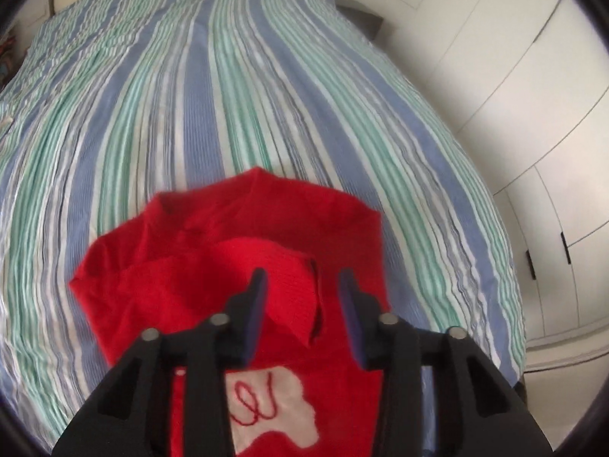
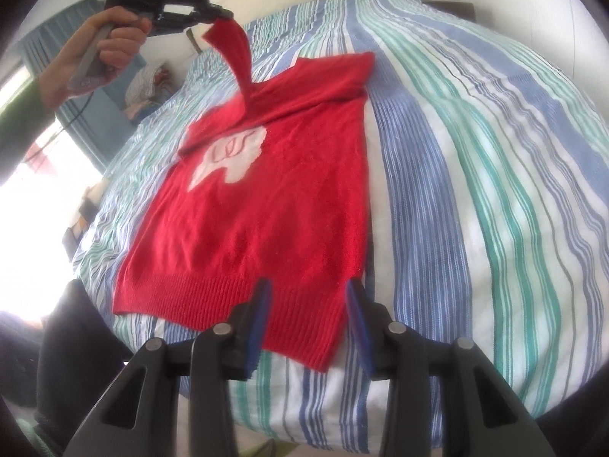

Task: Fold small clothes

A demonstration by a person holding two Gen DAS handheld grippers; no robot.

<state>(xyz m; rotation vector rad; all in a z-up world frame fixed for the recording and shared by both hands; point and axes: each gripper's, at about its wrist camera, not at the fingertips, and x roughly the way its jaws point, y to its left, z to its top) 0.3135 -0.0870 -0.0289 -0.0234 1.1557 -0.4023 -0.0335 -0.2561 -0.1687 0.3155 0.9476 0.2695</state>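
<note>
A red knitted sweater (image 2: 259, 209) with a white patch (image 2: 232, 156) lies flat on the striped bedspread (image 2: 456, 190), its hem nearest me. One sleeve (image 2: 232, 49) stands up from the shoulder to the tips of my left gripper (image 2: 219, 13), which a hand holds above the far end. In the left wrist view that gripper (image 1: 302, 274) is open over the sweater (image 1: 228, 228). The ribbed cuff (image 1: 274, 270) shows just beyond the pads, which do not press on it. My right gripper (image 2: 309, 285) hangs open over the hem's right corner, gripping nothing.
White wardrobe doors (image 1: 514, 114) run along the bed's right side. The hand (image 2: 114, 34) and a green sleeve reach in from the left, before a bright window and a blue curtain (image 2: 76, 76). Dark clothing (image 2: 76, 342) is at the bed's near left edge.
</note>
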